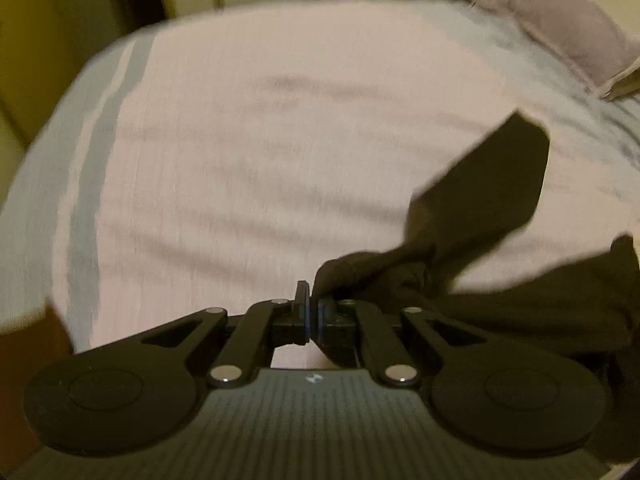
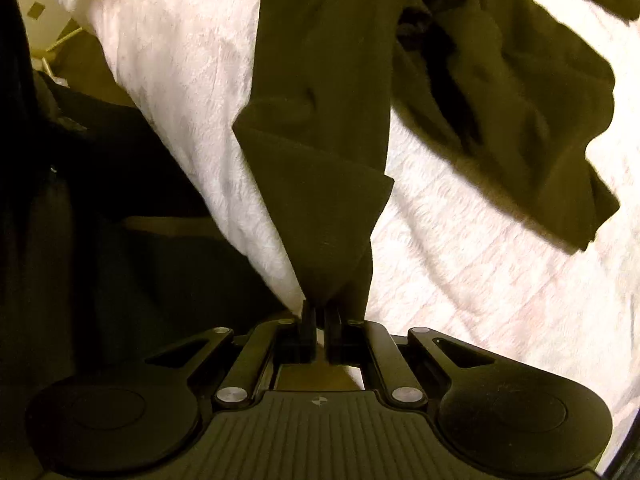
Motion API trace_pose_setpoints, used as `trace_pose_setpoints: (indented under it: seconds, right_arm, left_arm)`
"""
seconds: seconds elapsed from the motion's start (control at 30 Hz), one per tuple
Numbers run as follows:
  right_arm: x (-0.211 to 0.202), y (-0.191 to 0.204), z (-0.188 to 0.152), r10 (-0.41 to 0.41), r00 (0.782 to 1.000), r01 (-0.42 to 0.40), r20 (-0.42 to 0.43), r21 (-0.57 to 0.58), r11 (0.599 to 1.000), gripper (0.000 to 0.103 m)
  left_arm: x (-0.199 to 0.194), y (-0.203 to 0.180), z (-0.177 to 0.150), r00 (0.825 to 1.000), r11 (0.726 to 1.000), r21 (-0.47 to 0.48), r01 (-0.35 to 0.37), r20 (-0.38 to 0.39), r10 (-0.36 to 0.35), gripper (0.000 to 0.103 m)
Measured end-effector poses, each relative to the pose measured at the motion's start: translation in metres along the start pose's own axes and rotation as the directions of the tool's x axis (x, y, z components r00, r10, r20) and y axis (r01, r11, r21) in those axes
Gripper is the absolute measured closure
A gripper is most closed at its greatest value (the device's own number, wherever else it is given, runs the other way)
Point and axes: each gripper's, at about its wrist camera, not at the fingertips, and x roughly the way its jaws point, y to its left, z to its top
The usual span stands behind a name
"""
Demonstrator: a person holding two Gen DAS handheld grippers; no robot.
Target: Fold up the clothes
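A dark garment point(image 1: 480, 200) is held up over a bed with a pale pink cover point(image 1: 260, 140). My left gripper point(image 1: 313, 304) is shut on a bunched edge of the garment, and a flap of it sticks up to the right. In the right wrist view, my right gripper point(image 2: 320, 312) is shut on a corner of the same dark garment point(image 2: 320, 120). The cloth stretches away from the jaws, and the rest of it hangs in folds at the upper right point(image 2: 512, 92).
A mauve pillow point(image 1: 560, 28) lies at the bed's far right corner. The bed's left edge has a grey-blue stripe point(image 1: 100, 152). The bed edge point(image 2: 160, 80) drops off at the left of the right wrist view, with dark floor below.
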Motion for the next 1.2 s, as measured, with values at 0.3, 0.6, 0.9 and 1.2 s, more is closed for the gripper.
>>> trace_pose_setpoints:
  seconds: [0.3, 0.6, 0.9, 1.2]
  right_arm:
    - [-0.039, -0.036, 0.027, -0.058, 0.989, 0.048, 0.134, 0.079, 0.996, 0.034]
    - [-0.102, -0.102, 0.101, -0.095, 0.898, 0.054, 0.429, 0.106, 0.993, 0.032]
    - [-0.099, -0.154, 0.253, -0.177, 0.776, 0.282, 0.605, -0.082, 0.956, 0.031]
    - [-0.049, -0.180, 0.354, -0.298, 0.728, 0.580, 0.618, -0.322, 0.749, 0.030]
  left_arm:
    - [0.012, -0.083, 0.128, 0.964, 0.967, 0.235, 0.097, 0.218, -0.149, 0.101]
    - [0.026, -0.107, 0.108, 0.966, 0.963, 0.186, 0.194, 0.134, -0.220, 0.058]
    - [0.046, -0.074, -0.059, 0.971, 0.952, -0.273, 0.138, -0.151, -0.183, 0.040]
    - [0.087, -0.118, -0.102, 0.938, 0.905, -0.371, 0.207, -0.186, -0.291, 0.065]
